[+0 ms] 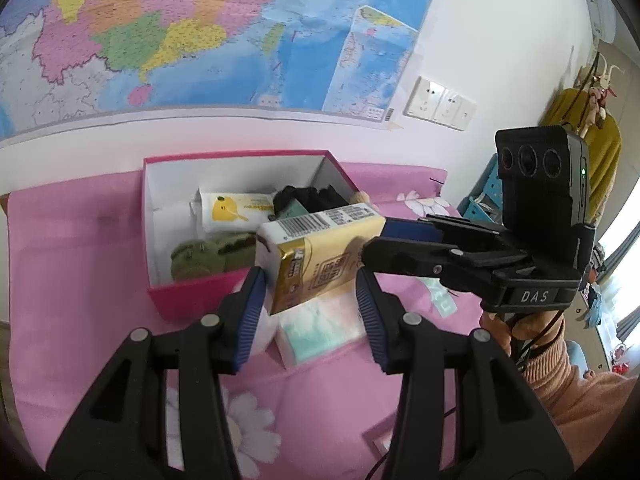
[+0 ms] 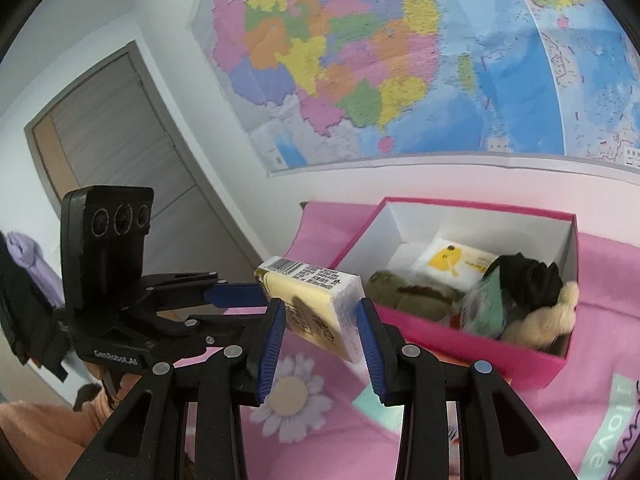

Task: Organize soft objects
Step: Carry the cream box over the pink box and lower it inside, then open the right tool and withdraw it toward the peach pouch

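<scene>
A yellow tissue pack [image 1: 320, 256] is pinched by the right gripper [image 1: 370, 240], the pink box [image 2: 460, 332] at two o'clock; the left gripper [image 1: 310, 312] fingers are spread

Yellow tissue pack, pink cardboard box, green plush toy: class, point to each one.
yellow tissue pack [image 1: 320, 264], left wrist view, front face
pink cardboard box [image 2: 460, 332], right wrist view, near outer wall
green plush toy [image 1: 200, 258], left wrist view, body
</scene>
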{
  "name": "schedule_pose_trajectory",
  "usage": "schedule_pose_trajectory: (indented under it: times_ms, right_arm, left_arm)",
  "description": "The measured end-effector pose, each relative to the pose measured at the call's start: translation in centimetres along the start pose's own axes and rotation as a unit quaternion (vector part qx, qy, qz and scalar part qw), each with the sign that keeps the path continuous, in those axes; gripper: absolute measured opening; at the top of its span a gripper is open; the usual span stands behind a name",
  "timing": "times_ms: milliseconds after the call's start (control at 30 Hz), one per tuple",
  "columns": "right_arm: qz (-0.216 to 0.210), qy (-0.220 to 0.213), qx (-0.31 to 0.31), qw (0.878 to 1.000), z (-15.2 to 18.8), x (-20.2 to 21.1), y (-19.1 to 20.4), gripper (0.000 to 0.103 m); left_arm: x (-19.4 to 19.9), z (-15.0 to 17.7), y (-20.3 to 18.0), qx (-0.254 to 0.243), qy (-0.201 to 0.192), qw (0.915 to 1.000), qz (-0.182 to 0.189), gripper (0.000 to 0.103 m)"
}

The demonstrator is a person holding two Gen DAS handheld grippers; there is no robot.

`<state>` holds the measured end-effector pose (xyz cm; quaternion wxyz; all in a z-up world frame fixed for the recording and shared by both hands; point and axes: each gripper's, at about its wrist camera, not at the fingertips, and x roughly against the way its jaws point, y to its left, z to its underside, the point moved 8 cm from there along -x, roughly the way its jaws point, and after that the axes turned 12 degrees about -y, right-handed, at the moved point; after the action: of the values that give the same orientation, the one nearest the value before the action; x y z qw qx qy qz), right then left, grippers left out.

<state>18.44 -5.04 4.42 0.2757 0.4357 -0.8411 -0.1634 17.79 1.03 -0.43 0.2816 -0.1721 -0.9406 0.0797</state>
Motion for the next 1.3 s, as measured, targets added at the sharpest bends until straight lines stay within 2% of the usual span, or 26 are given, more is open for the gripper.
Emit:
schedule_pose_trajectory:
  times_ms: [433, 1000, 1067, 1300]
  right_arm:
    - [0.036, 0.012, -0.041, 0.998, -2.3, -4.6, -6.3, 0.038]
    - [0.090, 0.045, -0.091, 0.991, -1.3, -9.8, -12.7, 0.038]
    - [0.097, 0.044, -0.099, 0.989, -1.2, -10.1, -13.1, 0.043]
    - [0.099, 0.044, -0.083, 0.991, -0.7, -9.2, -12.7, 0.043]
  left_arm:
    - [-6.4, -1.9, 2.4, 0.013, 0.031, 0.9993, -0.017, 0.048]
    - [-13.3, -0.5, 6.4, 0.041, 0.098, 0.9927, -0.058, 0.048]
    - [-13.6, -0.3, 6.9, 0.053, 0.104, 0.9915, -0.056, 0.048]
    - [-11.6, -0.1, 7.6, 0.053, 0.082, 0.9935, -0.058, 0.048]
